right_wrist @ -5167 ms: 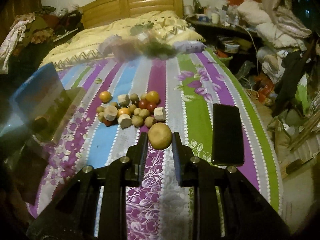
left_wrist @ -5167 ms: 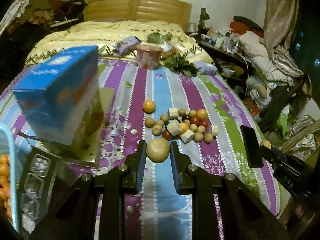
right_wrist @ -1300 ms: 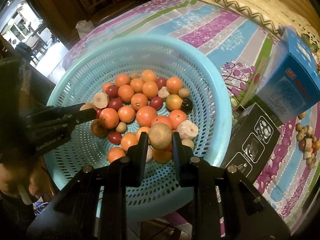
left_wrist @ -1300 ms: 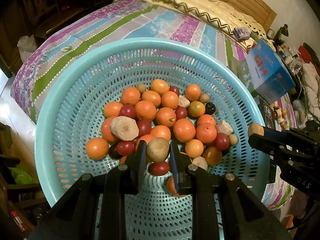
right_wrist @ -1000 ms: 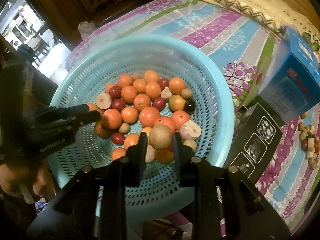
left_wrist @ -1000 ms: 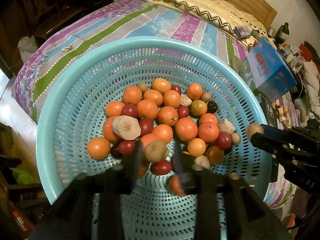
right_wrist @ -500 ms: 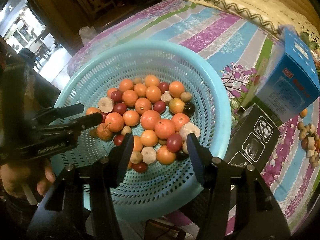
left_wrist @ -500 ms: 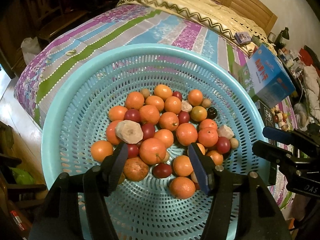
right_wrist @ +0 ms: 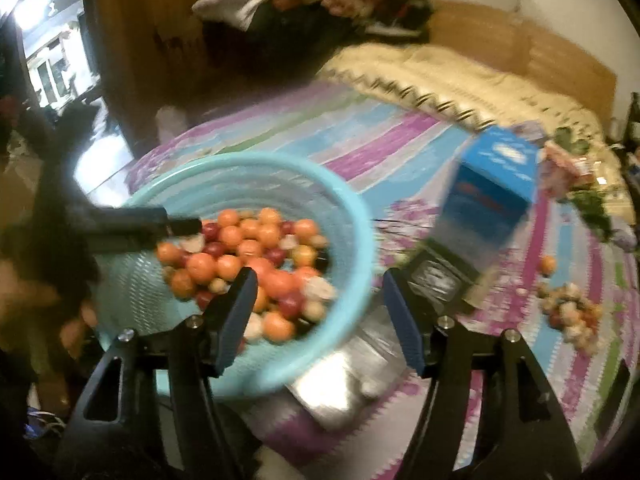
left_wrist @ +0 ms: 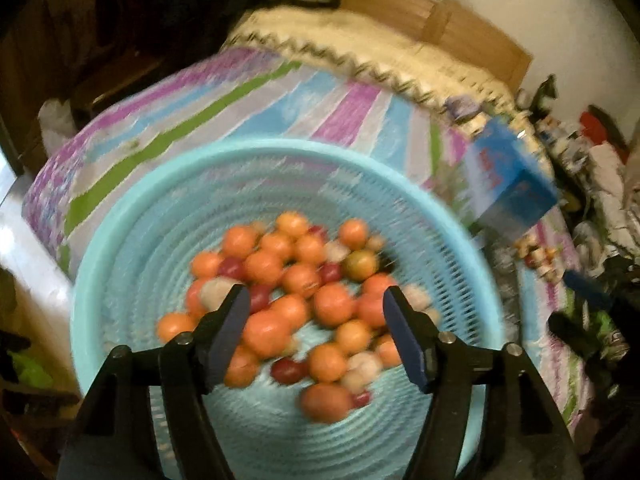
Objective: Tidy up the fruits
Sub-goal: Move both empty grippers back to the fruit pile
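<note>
A turquoise perforated basket (left_wrist: 280, 152) (right_wrist: 352, 208) holds a heap of orange, red and pale fruits (left_wrist: 334, 304) (right_wrist: 248, 248). My left gripper (left_wrist: 315, 294) hangs above the heap, its jaws opening with nothing between them. It also reaches over the basket's left side in the right wrist view as a dark left gripper (right_wrist: 180, 224). My right gripper (right_wrist: 320, 276) is over the basket's right rim, its jaws opening and empty. A small pile of fruits (right_wrist: 572, 316) (left_wrist: 538, 256) lies on the striped bedspread (right_wrist: 400, 148). Both views are blurred.
A blue carton (right_wrist: 496, 184) (left_wrist: 508, 176) stands on a black box (right_wrist: 440, 280) right of the basket. A person's hand (right_wrist: 76, 320) shows at lower left. The wooden headboard (left_wrist: 460, 28) and a cream blanket (right_wrist: 440, 76) lie beyond.
Both grippers went from shut on a round brown fruit to open, and the fruits dropped into the basket. Both views rose and tilted up; the right one swung rightward.
</note>
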